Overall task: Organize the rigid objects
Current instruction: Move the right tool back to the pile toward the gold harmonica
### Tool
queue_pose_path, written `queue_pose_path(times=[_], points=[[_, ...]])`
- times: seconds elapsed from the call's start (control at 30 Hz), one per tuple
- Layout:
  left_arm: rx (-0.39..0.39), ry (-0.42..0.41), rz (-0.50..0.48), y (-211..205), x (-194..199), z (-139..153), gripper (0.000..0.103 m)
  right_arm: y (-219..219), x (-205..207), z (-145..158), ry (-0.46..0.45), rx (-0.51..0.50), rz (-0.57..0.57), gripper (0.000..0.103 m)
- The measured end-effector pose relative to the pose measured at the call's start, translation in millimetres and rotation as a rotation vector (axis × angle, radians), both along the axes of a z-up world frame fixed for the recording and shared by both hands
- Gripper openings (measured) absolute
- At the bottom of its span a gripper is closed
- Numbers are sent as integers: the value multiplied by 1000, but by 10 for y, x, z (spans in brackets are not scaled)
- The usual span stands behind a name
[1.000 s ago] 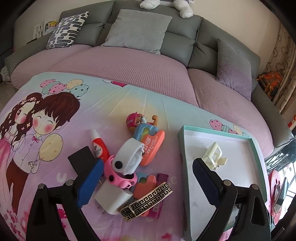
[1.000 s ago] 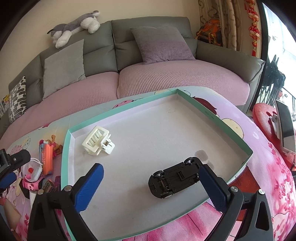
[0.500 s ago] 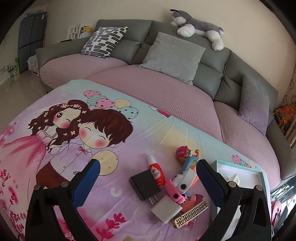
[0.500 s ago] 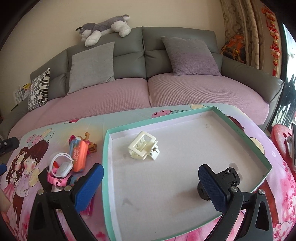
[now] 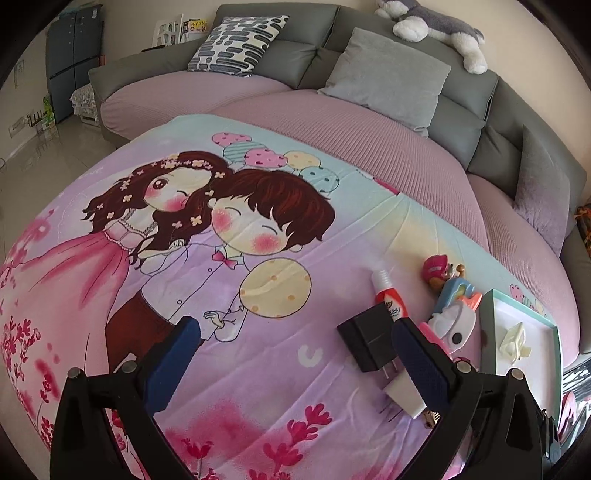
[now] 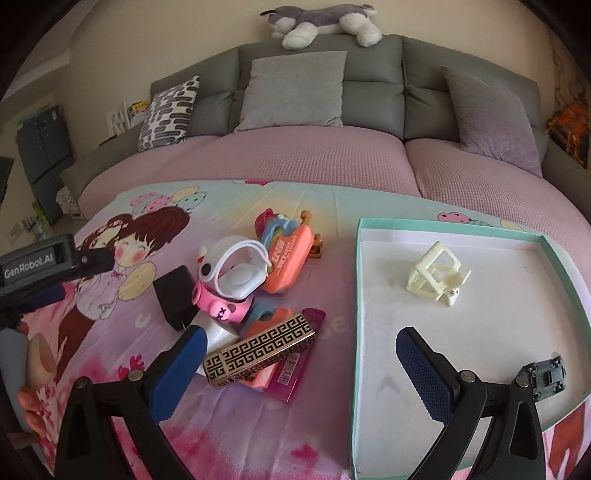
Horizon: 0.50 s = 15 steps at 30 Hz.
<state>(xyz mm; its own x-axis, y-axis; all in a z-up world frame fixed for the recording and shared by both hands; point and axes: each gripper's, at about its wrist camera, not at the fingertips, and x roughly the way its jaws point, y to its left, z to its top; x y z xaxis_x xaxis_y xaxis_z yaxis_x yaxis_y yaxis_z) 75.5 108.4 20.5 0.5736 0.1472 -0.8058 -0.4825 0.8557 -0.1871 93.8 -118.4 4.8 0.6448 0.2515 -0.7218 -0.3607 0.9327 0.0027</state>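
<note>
Left gripper [image 5: 291, 341] hangs over the cartoon-print sheet [image 5: 229, 236], jaws spread wide, nothing between them — only the printed fabric shows in the gap. At its 3 o'clock, just beside the right-hand finger: black charger [image 5: 367, 341] lying flat, prongs toward the camera, with a white charger [image 5: 402, 397] touching it at 6 o'clock. A red-and-white tube [image 5: 389, 299] lies at the black charger's 12 o'clock.

Right gripper [image 6: 301, 349] also spread wide and empty. It straddles the near-left edge of the teal tray [image 6: 356, 295]: one finger over the pile, the other over the tray floor.

The pile sits on the sheet at the tray's 9 o'clock, pieces touching and overlapping:
- gold-and-black patterned bar [image 6: 260, 350], nearest the right gripper, lying across a magenta card [image 6: 299, 363]
- pink watch [image 6: 221, 308] with a white case [image 6: 236, 271] resting on it
- orange case [image 6: 286, 264] at the white case's 2 o'clock
- the black charger at the pile's 9 o'clock edge

Inside the tray, well apart from each other: cream hair claw [image 6: 437, 275] toward the far side, black toy car [image 6: 543, 376] belly-up at the near right corner, partly behind the gripper's frame.

Behind it all, a grey sofa [image 6: 373, 88] with cushions; plush husky [image 6: 321, 20] stretched along its back.
</note>
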Motion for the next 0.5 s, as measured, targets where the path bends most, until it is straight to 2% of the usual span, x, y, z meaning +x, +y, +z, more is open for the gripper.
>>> queue_pose_path(times=[0.1, 0.3, 0.5], points=[[-21, 36, -14, 3, 34, -104, 103, 74, -1, -117, 20, -61, 38, 103], [-43, 81, -55, -43, 112, -234, 103, 111, -1, -234, 54, -46, 98, 103], [-59, 93, -41, 18, 131, -289, 103, 153, -4, -290, 43, -89, 139, 103]])
